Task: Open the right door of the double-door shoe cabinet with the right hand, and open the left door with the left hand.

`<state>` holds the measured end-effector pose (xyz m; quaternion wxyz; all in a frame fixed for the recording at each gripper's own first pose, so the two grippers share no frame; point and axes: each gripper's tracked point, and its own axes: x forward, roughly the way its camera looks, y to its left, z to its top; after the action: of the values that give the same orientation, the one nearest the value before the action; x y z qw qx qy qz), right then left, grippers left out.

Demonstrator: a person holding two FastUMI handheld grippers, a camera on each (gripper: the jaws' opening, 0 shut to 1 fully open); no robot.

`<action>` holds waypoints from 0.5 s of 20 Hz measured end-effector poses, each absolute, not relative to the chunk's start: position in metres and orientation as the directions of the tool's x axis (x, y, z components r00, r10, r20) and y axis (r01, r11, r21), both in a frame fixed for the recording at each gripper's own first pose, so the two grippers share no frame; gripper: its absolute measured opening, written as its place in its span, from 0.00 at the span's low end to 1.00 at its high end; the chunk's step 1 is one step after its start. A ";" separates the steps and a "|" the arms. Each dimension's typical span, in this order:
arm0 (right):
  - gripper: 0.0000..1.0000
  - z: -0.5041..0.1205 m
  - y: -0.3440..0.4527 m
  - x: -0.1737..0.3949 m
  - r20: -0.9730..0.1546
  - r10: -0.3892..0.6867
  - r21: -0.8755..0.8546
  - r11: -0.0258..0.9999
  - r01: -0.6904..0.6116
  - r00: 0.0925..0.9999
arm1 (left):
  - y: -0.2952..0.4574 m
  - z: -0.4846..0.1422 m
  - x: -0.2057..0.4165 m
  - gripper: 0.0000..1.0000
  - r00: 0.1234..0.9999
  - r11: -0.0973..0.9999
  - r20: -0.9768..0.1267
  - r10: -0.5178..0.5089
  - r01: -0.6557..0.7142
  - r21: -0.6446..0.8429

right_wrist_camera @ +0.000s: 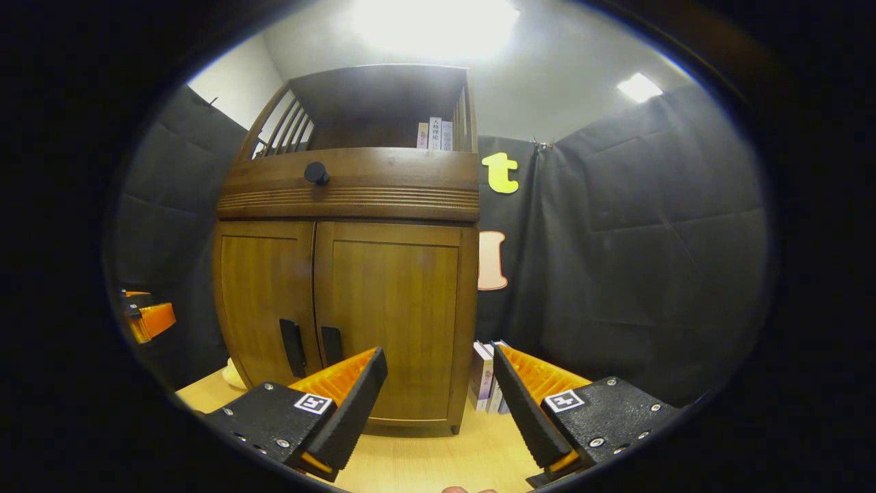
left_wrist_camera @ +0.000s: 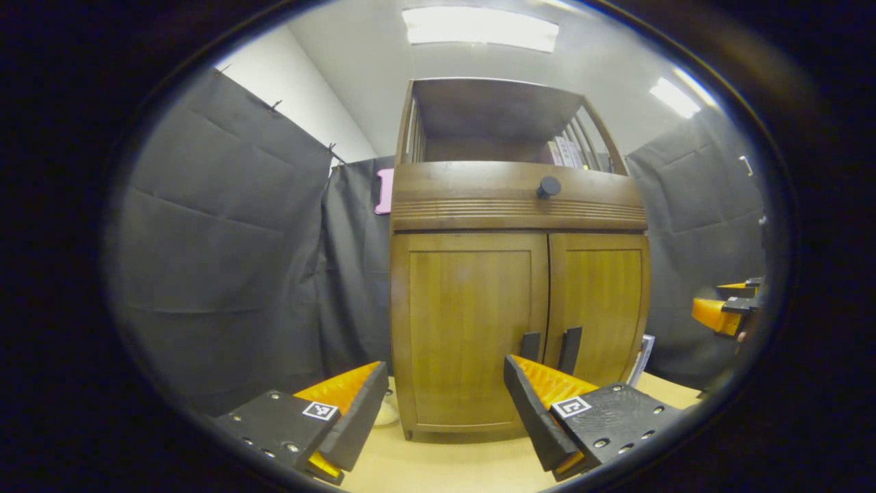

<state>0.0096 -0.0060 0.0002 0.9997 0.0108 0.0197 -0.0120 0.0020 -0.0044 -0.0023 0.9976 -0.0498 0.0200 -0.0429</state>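
A brown wooden shoe cabinet (left_wrist_camera: 518, 205) stands on the table, both doors closed. Its left door (left_wrist_camera: 469, 329) and right door (left_wrist_camera: 602, 301) each carry a dark vertical handle near the middle seam: left handle (left_wrist_camera: 529, 346), right handle (left_wrist_camera: 569, 350). My left gripper (left_wrist_camera: 445, 404) is open in front of the left door, short of it. In the right gripper view the same cabinet (right_wrist_camera: 349, 192) shows its right door (right_wrist_camera: 393, 322) with its handle (right_wrist_camera: 331, 346) and its left door's handle (right_wrist_camera: 293, 347). My right gripper (right_wrist_camera: 438, 397) is open, in front of the right door's outer edge, touching nothing.
A round dark knob (left_wrist_camera: 548, 186) sits on the drawer front above the doors. Books (right_wrist_camera: 484, 383) stand on the light wooden table (right_wrist_camera: 438, 459) by the cabinet's right side; more books (right_wrist_camera: 432, 133) are on the top shelf. A small white object (left_wrist_camera: 387, 413) lies left of the cabinet. Black cloth walls surround.
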 end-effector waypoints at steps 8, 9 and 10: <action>0.96 -0.002 -0.014 0.023 -0.080 -0.040 0.057 0.997 0.044 0.996 | -0.006 -0.009 -0.001 1.00 0.988 0.990 -0.117 -0.101 0.087 -0.114; 0.97 -0.006 -0.017 0.025 -0.080 -0.032 0.061 0.997 0.037 0.996 | -0.006 -0.009 -0.001 1.00 0.988 0.989 -0.119 -0.104 0.089 -0.120; 0.96 -0.008 -0.018 0.025 -0.081 -0.025 0.062 0.998 0.030 0.996 | -0.006 -0.008 -0.002 1.00 0.987 0.988 -0.119 -0.106 0.091 -0.124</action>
<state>0.0251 -0.0179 -0.0084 0.9986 0.0318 0.0403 -0.0138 -0.0015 -0.0061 -0.0083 0.9950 -0.0592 0.0630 -0.0496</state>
